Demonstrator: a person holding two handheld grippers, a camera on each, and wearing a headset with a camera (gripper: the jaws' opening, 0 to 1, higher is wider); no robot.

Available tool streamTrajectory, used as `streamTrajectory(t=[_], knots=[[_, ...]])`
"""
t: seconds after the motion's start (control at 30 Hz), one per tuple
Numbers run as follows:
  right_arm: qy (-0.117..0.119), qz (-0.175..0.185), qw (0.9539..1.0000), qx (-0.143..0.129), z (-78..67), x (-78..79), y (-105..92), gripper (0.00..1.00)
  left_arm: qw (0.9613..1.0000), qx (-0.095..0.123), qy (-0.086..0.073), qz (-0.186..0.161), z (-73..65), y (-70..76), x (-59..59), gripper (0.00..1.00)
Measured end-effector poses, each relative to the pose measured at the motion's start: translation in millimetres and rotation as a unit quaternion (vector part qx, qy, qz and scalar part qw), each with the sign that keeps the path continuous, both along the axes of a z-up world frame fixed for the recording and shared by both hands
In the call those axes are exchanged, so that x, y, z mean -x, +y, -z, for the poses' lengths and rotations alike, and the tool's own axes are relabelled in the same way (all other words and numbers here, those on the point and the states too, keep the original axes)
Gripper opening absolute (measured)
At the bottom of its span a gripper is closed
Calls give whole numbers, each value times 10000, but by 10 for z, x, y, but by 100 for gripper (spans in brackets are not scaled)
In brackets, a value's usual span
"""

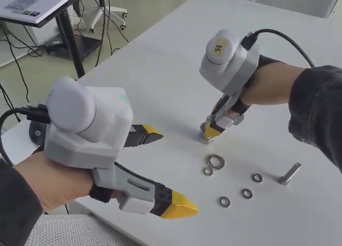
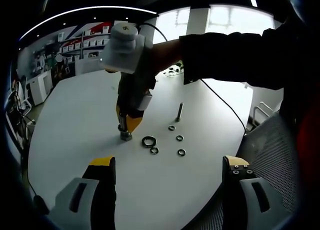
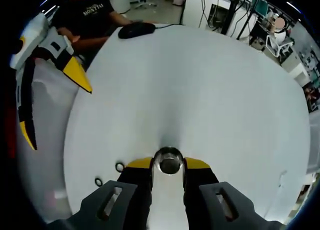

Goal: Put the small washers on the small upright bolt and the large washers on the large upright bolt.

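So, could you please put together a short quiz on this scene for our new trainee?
1. How many washers lie loose on the table?
2. True or false: the left gripper is shut on a washer.
3. What is the right gripper clamped on? A) a washer B) a bolt C) nothing

Key
1. Five: one large, four small.
2. False; its jaws stand open.
3. B.
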State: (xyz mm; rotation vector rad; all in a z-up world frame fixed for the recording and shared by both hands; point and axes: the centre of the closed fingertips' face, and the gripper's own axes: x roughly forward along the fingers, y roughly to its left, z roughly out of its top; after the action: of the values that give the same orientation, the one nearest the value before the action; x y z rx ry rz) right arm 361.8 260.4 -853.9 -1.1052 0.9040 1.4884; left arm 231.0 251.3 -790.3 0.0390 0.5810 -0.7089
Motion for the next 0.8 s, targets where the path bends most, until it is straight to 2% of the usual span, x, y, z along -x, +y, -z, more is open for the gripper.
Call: streamTrajectory(t=[0.3,0.8], knots=[[61,17,10000,46,119,-4,25,23,10000,13,17,-23,7,5,2,88],[140,24,9999,60,125,46,18,24,10000,9,41,-22,17,11,17,88]])
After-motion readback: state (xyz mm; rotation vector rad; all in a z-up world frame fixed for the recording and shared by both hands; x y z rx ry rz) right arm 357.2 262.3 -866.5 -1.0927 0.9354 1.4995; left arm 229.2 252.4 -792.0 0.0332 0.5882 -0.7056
